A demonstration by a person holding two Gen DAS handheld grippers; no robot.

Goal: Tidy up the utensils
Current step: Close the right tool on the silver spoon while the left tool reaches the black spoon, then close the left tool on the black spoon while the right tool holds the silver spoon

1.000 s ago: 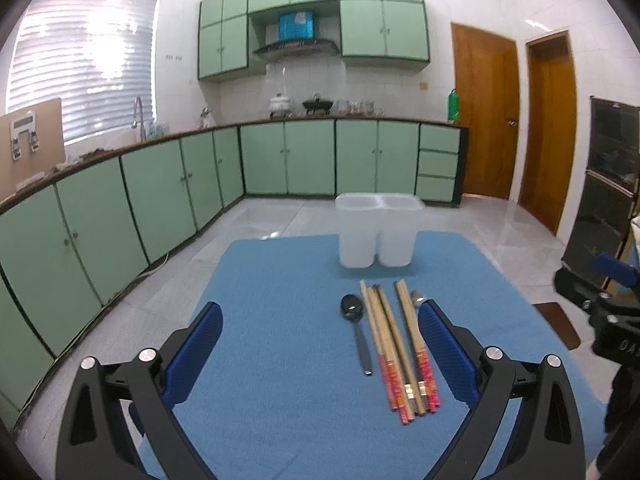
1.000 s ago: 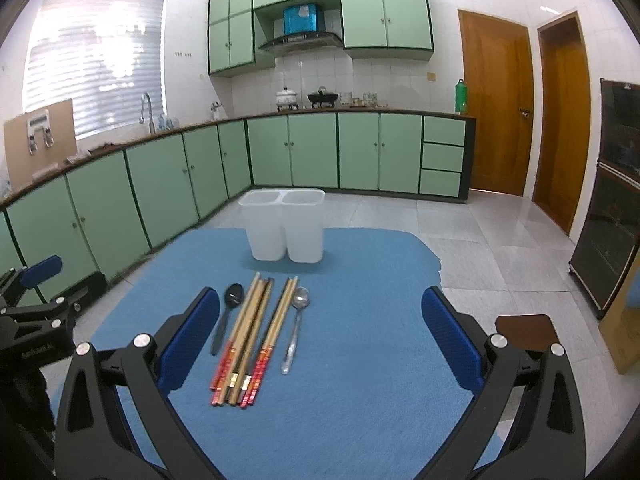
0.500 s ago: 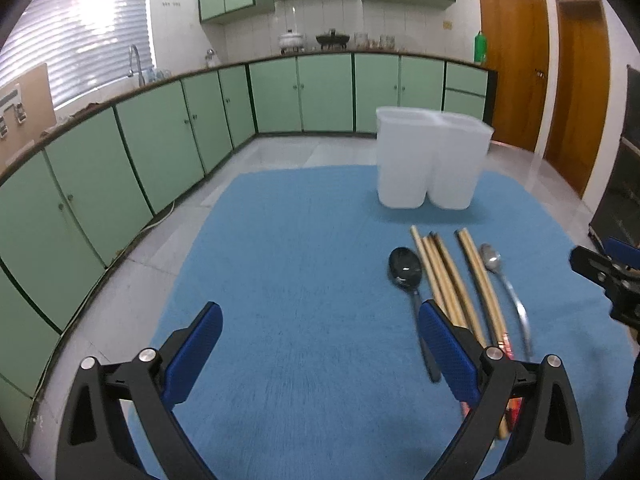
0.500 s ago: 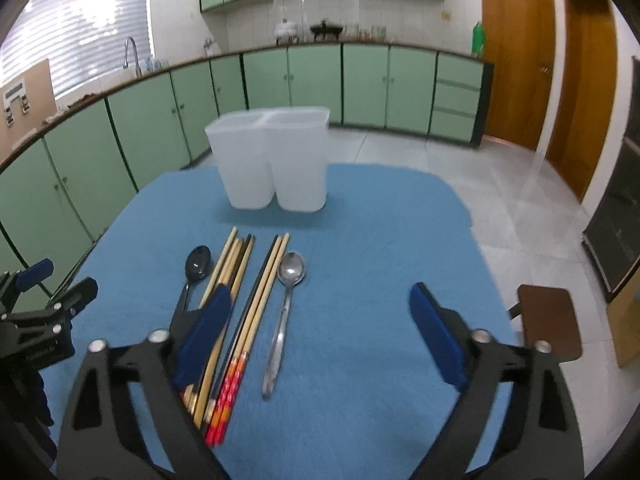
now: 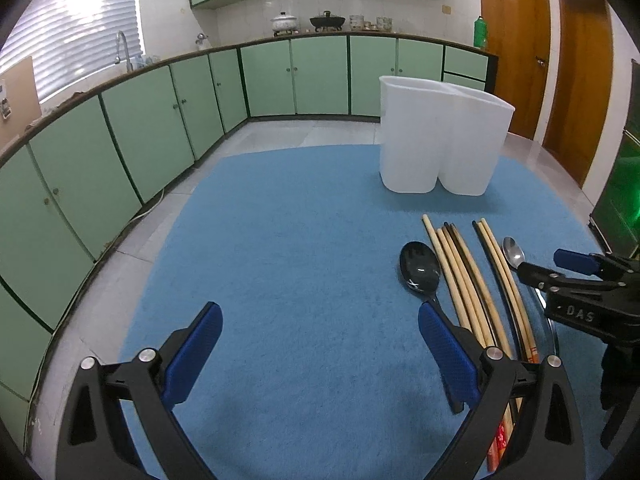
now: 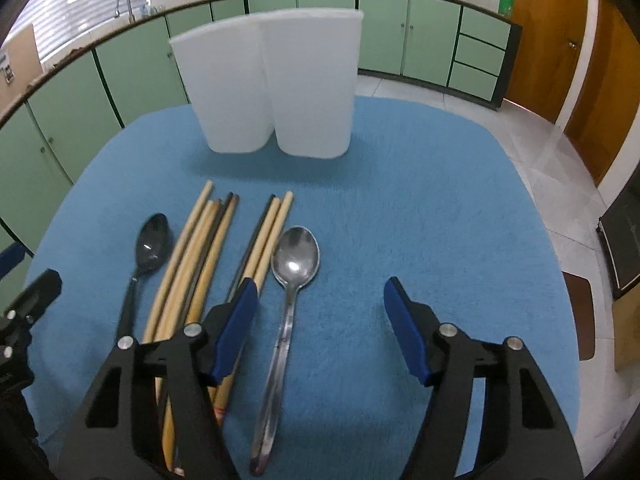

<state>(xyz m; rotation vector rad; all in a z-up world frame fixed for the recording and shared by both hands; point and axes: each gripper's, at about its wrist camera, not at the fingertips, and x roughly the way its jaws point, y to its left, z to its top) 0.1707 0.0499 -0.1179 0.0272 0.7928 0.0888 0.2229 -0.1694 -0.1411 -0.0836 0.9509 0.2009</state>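
A white two-compartment holder (image 5: 440, 140) (image 6: 272, 80) stands at the far side of the blue mat (image 5: 300, 280) (image 6: 420, 220). In front of it lie a black spoon (image 5: 420, 270) (image 6: 150, 244), several wooden chopsticks (image 5: 464, 280) (image 6: 208, 248) and a silver spoon (image 6: 290, 280) (image 5: 513, 250). My left gripper (image 5: 318, 322) is open and empty, left of the black spoon. My right gripper (image 6: 318, 296) is open and low, with the silver spoon's handle between its fingers. It also shows in the left wrist view (image 5: 580, 280).
Green kitchen cabinets (image 5: 160, 140) curve along the left and back walls under a counter with a sink. Wooden doors (image 5: 516, 48) stand at the right. The mat's edges drop to a tiled floor (image 6: 552, 184). A brown stool (image 6: 580, 308) sits at the right.
Both grippers have moved forward and lower toward the mat. The right gripper has come over the silver spoon and its jaws have narrowed. The utensils have not moved.
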